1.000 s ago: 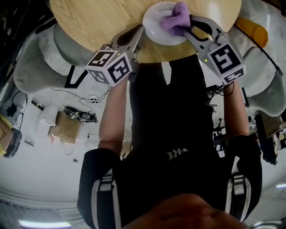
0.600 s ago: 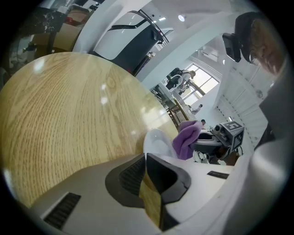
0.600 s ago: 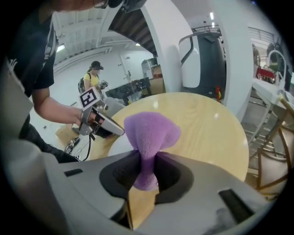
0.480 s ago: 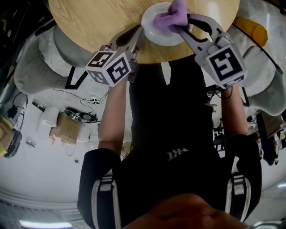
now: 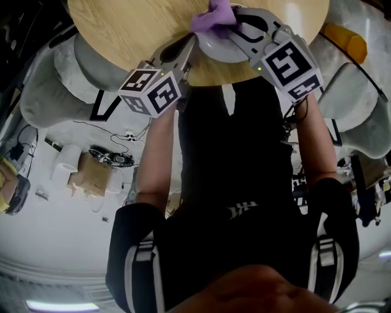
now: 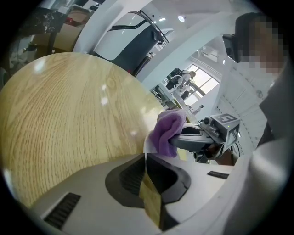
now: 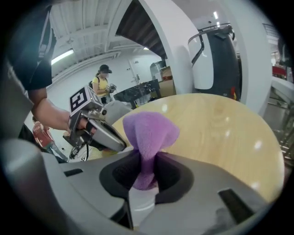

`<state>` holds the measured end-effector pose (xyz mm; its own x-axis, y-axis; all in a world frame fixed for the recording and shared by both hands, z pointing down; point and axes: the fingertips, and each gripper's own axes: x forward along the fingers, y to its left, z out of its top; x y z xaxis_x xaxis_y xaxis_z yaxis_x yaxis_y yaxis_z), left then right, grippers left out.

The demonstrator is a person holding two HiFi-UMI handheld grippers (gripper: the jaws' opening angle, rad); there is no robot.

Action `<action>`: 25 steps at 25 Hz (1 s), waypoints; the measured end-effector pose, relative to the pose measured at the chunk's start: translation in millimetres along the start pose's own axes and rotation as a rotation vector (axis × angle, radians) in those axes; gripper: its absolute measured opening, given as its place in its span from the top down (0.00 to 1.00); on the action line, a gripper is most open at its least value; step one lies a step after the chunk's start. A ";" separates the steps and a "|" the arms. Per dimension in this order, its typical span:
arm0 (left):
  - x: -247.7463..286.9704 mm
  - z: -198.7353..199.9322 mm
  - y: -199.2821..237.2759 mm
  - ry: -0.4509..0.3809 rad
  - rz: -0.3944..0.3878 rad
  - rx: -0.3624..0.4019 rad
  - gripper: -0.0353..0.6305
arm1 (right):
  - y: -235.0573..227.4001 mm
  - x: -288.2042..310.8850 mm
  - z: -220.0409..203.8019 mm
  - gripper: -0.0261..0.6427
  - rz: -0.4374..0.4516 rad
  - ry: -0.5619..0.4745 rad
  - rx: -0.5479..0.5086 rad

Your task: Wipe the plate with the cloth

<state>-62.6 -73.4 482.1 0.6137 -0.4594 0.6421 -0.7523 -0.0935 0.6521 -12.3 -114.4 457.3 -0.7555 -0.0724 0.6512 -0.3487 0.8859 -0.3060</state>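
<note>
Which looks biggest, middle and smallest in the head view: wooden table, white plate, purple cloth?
1. wooden table.
2 and 3, unsure: the white plate is partly hidden, and what shows looks about as big as the purple cloth.

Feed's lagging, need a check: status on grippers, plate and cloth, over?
Left gripper shut on plate rim. Right gripper shut on purple cloth, cloth over the plate. Nothing else seen on the wooden table.
</note>
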 end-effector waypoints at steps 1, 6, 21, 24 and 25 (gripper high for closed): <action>0.3 -0.4 -0.6 0.001 -0.001 0.001 0.92 | -7.0 -9.2 -7.1 0.83 -0.015 0.008 0.013; 2.3 1.1 -2.7 0.004 -0.004 0.002 0.92 | -23.6 -50.4 -33.9 0.83 -0.077 0.054 0.046; 2.9 1.7 -1.0 0.002 0.008 -0.004 0.92 | 29.6 -3.6 14.6 0.84 0.038 -0.046 0.039; 2.8 2.0 -1.3 0.002 0.013 -0.003 0.92 | 38.4 19.3 11.7 0.84 0.093 -0.050 0.060; 2.6 2.3 -1.7 0.001 0.013 -0.002 0.92 | 37.2 18.7 8.5 0.84 0.097 -0.048 0.065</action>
<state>-60.2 -76.4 481.7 0.6039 -0.4597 0.6511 -0.7599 -0.0856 0.6444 -44.1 -86.7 452.2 -0.8124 -0.0107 0.5830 -0.3064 0.8585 -0.4111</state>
